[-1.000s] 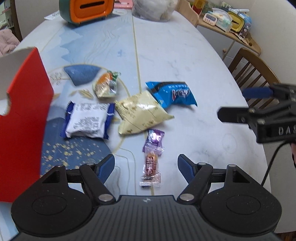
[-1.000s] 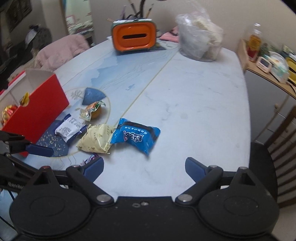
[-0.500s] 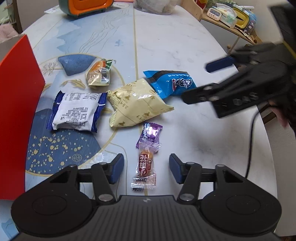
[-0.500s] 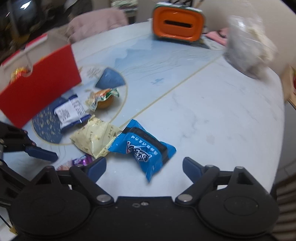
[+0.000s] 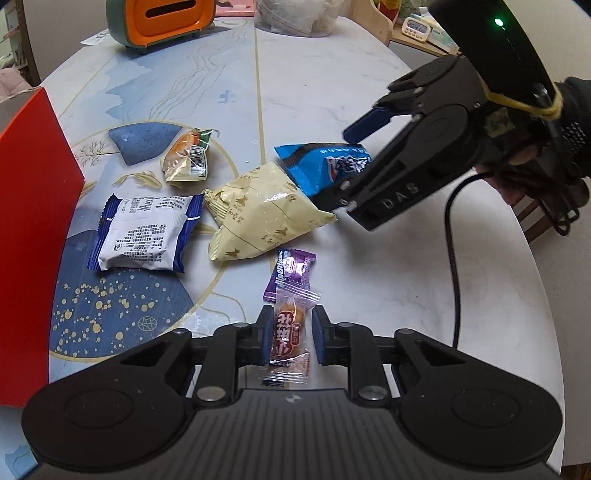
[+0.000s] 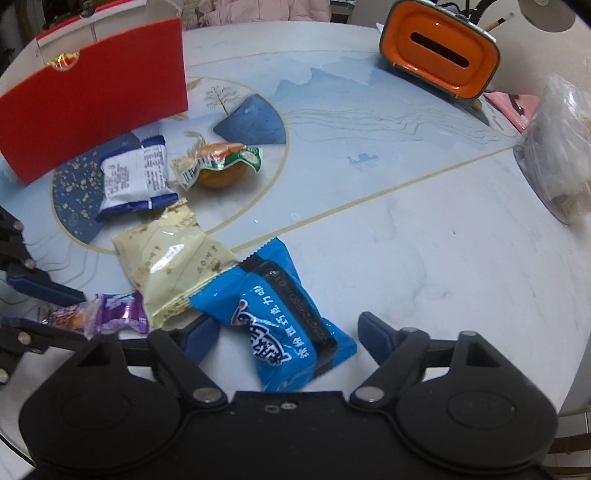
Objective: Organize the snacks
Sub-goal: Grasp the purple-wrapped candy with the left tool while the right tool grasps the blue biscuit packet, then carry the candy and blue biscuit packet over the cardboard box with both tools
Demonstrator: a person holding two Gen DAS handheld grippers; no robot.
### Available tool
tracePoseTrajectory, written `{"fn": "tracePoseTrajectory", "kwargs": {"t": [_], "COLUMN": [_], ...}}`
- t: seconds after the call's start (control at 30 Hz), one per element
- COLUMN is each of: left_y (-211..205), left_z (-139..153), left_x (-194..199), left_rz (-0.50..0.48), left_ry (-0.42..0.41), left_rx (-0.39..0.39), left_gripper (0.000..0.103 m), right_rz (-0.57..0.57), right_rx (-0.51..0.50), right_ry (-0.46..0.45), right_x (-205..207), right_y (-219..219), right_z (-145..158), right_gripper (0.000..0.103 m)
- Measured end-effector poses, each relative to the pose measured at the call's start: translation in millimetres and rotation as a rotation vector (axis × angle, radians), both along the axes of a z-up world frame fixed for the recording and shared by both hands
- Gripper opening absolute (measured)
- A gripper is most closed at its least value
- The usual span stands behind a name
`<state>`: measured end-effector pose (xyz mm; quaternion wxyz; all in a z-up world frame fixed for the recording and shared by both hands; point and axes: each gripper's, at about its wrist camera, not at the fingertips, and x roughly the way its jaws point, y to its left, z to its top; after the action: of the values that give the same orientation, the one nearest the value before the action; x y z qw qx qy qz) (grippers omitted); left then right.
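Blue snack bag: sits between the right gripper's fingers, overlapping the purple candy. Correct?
Not quite. The blue snack bag does sit between the closing right gripper's fingers, but it overlaps the cream packet, not the purple candy, which lies apart beside the cream packet. The right wrist view shows it.

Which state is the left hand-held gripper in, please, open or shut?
Shut: the left hand-held gripper has both pads against the orange candy.

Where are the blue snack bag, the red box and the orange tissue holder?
blue snack bag (image 6: 280,314), right wrist view, printed front.
red box (image 6: 92,107), right wrist view, front wall.
orange tissue holder (image 5: 162,18), left wrist view, orange face.
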<state>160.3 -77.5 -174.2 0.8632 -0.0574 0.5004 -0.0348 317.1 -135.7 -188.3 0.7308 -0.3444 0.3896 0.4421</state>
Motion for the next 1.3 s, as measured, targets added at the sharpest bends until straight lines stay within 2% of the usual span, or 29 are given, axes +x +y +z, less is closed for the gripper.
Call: {"fn": "tracePoseTrajectory", "kwargs": {"t": [0.07, 0.13, 0.33, 0.6, 0.9, 1.3], "left_y": [0.5, 1.0, 1.8, 13.8, 30.8, 62.1], "left_z": [0.0, 0.1, 0.7, 2.0, 9.6, 57.9], "left_x": [-0.6, -1.7, -5.9, -11.4, -32.9, -66.6], "left_rz": [-0.001, 0.000, -0.002, 0.030, 0.055, 0.064], "left_ry": [0.000, 0.000, -0.002, 0.029, 0.045, -0.036], "left_rx": [-0.002, -0.005, -0.007, -0.046, -0.089, -0.110], "left_gripper": [0.017, 0.017, 0.016, 0.015, 0.015, 0.015], "right_rz": [-0.008, -0.022, -0.111, -0.305, -0.459, -0.527], "right_rx": [0.017, 0.037, 0.074, 0.114, 0.164, 0.226], "right_ry": [0.012, 0.032, 0.039, 0.056, 0.088, 0.077], "right_x": [2.5, 3.7, -2.6, -24.6, -62.0, -119.1], "right_y": [-0.1, -0.7, -7.3, -23.7, -47.4, -47.8], "right_z": [0.1, 1.0, 2.3, 3.6, 12.9, 52.6], "right_gripper": [0.078, 0.067, 0.048, 0.044, 0.042, 0.042]}}
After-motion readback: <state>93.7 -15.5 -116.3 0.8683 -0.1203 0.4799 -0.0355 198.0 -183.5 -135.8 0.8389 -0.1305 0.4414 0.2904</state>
